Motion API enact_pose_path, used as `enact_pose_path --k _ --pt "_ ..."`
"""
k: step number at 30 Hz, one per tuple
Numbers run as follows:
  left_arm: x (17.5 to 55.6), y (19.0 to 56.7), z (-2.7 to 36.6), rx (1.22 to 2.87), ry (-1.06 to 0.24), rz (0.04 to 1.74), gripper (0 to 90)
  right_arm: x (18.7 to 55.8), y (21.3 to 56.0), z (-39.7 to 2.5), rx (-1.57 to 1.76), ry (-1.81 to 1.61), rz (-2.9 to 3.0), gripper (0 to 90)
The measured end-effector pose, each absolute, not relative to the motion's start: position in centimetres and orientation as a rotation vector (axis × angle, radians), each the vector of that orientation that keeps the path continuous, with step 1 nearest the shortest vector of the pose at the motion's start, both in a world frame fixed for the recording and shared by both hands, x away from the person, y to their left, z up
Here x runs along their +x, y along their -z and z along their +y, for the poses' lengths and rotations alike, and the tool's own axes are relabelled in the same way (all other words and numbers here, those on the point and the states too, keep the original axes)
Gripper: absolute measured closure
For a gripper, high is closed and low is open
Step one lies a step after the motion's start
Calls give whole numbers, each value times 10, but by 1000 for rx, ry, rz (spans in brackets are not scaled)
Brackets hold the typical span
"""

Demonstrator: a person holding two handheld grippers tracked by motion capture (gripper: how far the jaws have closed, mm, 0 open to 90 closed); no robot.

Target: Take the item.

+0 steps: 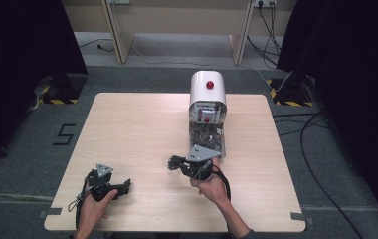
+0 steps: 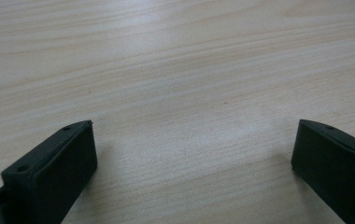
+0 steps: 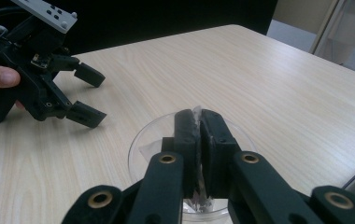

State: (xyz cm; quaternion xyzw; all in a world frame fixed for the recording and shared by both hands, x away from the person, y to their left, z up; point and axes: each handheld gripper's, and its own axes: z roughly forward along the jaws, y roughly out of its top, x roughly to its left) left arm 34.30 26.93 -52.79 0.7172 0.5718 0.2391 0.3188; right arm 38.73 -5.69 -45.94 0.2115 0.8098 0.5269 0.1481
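At the near edge of the pale wooden counter (image 1: 137, 124), the left gripper (image 1: 123, 189) rests low on the surface well to the near left of the white machine (image 1: 207, 94), its fingers (image 2: 54, 163) spread wide and released, with bare wood between them. Closer to the machine, just in front of its open lower bay, the right gripper (image 3: 199, 128) has its fingers (image 3: 186, 133) clenched on the rim of a clear plastic cup (image 3: 150, 140), which it holds over the counter with the mouth turned toward the left gripper. The cup looks empty, though its thin transparent wall makes that hard to judge, and a wisp of clear film shows at the pinch. Farthest off, the machine stands at the counter's back edge, a red knob (image 1: 210, 84) on its rounded top and metal parts visible in its glass-fronted base. By this showing the cup is picked up and near the machine, but it is not yet set under or into the bay, and the red knob is untouched; placing the cup and working the machine appear to remain.
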Motion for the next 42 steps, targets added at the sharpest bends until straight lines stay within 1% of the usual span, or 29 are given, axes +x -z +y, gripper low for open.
enact_pose_path --k 1,15,24,29,30,31,32,33,35,36,37,42 --pt "343 528 269 1886 -629 1504 0 387 460 -57 611 -1522 2332 834" --pt "343 528 269 1888 -629 1503 0 386 450 -63 619 -1549 2292 773" --pt "343 528 269 1886 -629 1504 0 386 448 -68 652 -1544 2275 695" --pt "343 528 269 1885 -630 1504 0 386 444 -76 678 -1537 2262 597" --pt "343 528 269 1885 -630 1504 0 386 444 -76 678 -1537 2262 597" --pt "343 528 269 1886 -630 1503 0 386 442 -79 689 -1532 2258 554" --pt "343 528 269 1886 -630 1503 0 386 442 -79 689 -1532 2258 554" --pt "343 528 269 1886 -630 1503 0 386 442 -82 714 -1531 2254 506" --pt "343 528 269 1887 -630 1502 0 387 442 -85 734 -1526 2248 474" --pt "343 528 269 1887 -630 1502 0 387 442 -85 734 -1526 2248 474" --pt "343 528 269 1887 -631 1502 0 387 443 -88 757 -1514 2248 443" --pt "343 528 269 1886 -630 1502 0 387 445 -95 800 -1502 2248 404"
